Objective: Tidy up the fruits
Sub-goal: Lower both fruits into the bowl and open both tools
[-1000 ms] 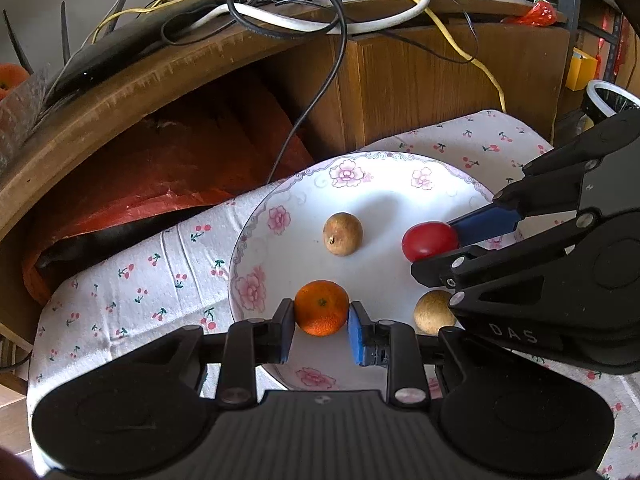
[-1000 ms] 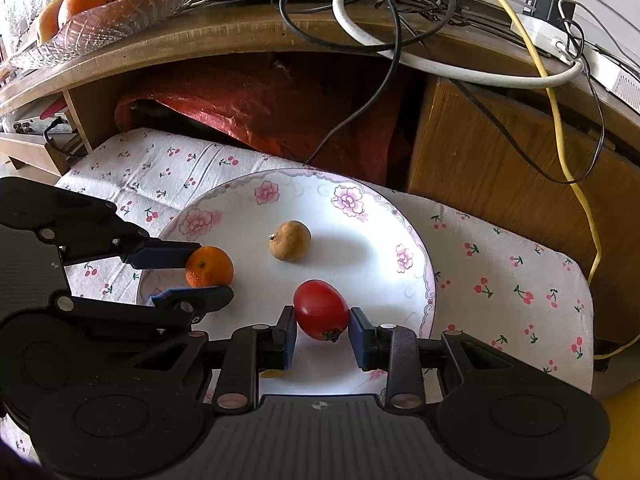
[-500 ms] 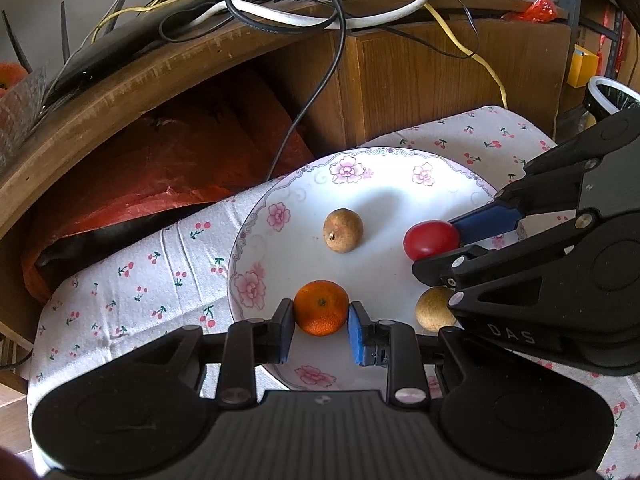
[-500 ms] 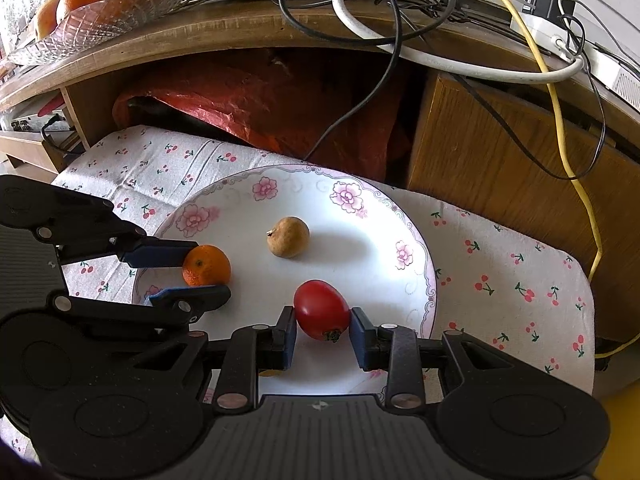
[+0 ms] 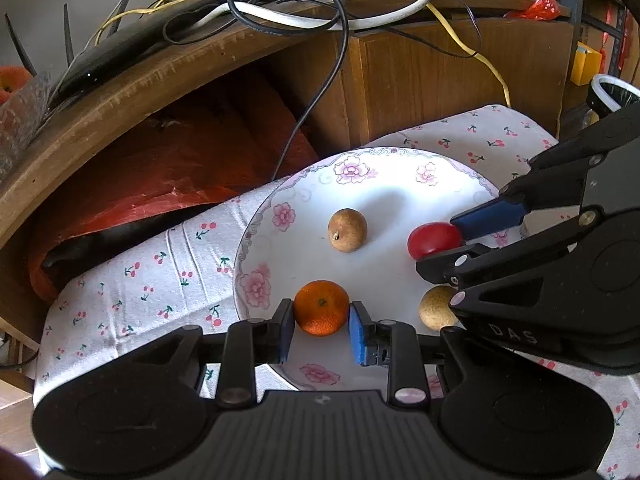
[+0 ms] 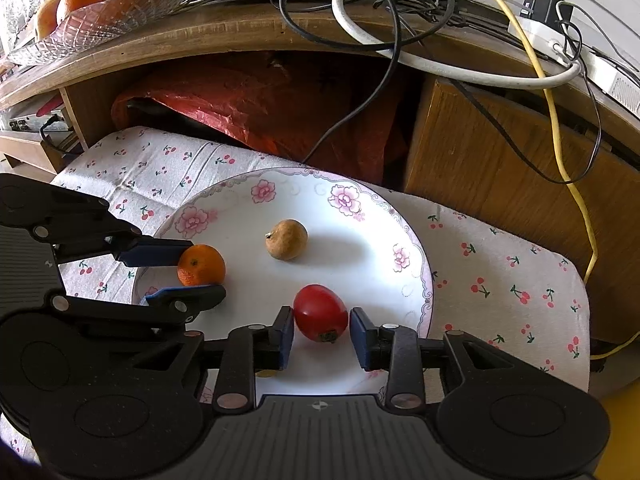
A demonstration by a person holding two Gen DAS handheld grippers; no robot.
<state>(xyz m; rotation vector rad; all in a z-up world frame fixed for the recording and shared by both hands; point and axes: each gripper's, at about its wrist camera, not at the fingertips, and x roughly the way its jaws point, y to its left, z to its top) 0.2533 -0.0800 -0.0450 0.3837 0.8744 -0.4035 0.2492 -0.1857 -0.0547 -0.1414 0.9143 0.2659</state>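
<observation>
**Spotter:** Cables trail over the wooden desk at the back, a red bag stuffed beneath it, and down front a cherry-print cloth [image 6: 500,264] covers the surface. Where are you?

**Me:** Both claws are on the flowered plate [image 6: 416,264]. My left claw [image 5: 322,326] is clenched on the orange [image 5: 321,307]; my right claw [image 6: 321,330] brackets the tomato [image 6: 320,312], one pad touching, the other a hair off, so I can't tell whether it's truly gripped.

**Spotter:** What else is on the plate?

**Me:** Two brown fruits: one [image 5: 347,229] mid-plate, another [image 5: 437,307] half hidden behind my right claw.

**Spotter:** Progress?

**Me:** Early, I'd judge. Everything sits on the plate, nothing's sorted. There's a glass fruit bowl [image 6: 120,12] up on the desk, possibly the destination.
</observation>
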